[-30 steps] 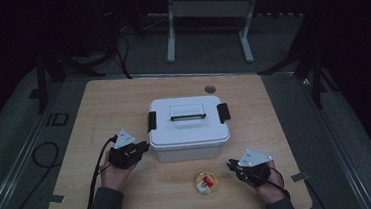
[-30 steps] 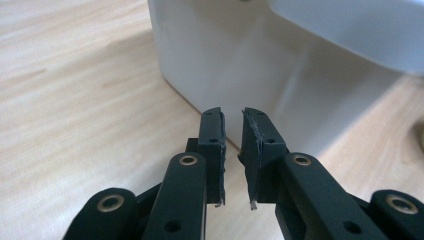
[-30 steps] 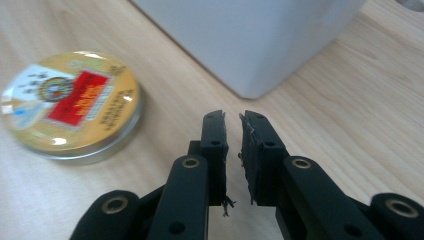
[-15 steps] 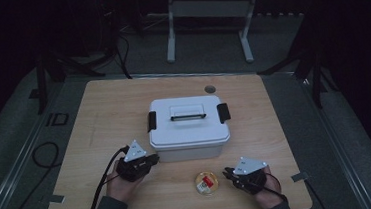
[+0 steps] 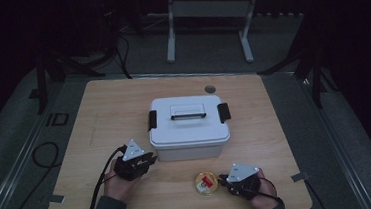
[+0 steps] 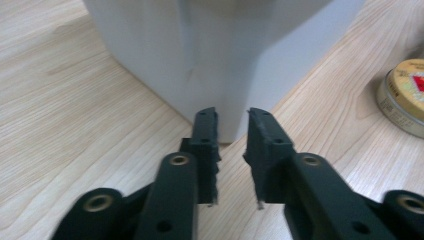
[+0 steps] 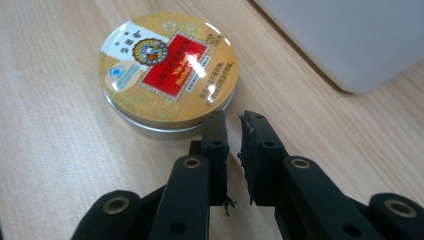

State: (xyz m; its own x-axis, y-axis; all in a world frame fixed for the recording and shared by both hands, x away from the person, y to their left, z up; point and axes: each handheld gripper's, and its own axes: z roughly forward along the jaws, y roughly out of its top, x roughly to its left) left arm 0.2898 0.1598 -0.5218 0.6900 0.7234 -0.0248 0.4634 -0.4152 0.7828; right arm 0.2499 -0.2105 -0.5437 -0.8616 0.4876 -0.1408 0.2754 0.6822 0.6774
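Observation:
A white lidded box (image 5: 189, 127) with black side latches and a handle on top stands at the middle of the wooden table (image 5: 104, 116). A round yellow tin with a red label (image 5: 206, 182) lies in front of it. My left gripper (image 5: 147, 161) sits low at the box's front left corner; in the left gripper view its jaws (image 6: 232, 112) are nearly together, with nothing between them, just short of the box wall (image 6: 225, 45). My right gripper (image 5: 223, 180) is just right of the tin. In the right gripper view its tips (image 7: 232, 116) are together at the tin's rim (image 7: 170, 70).
The box corner (image 7: 350, 35) is close behind the tin. A small round grommet (image 5: 210, 89) sits near the table's far edge. A metal stand (image 5: 206, 12) is on the floor beyond. Cables trail off the table's front left.
My left gripper has moved nearer and slightly right, toward the box's front left corner. My right gripper has slid left and nearer, up to the tin.

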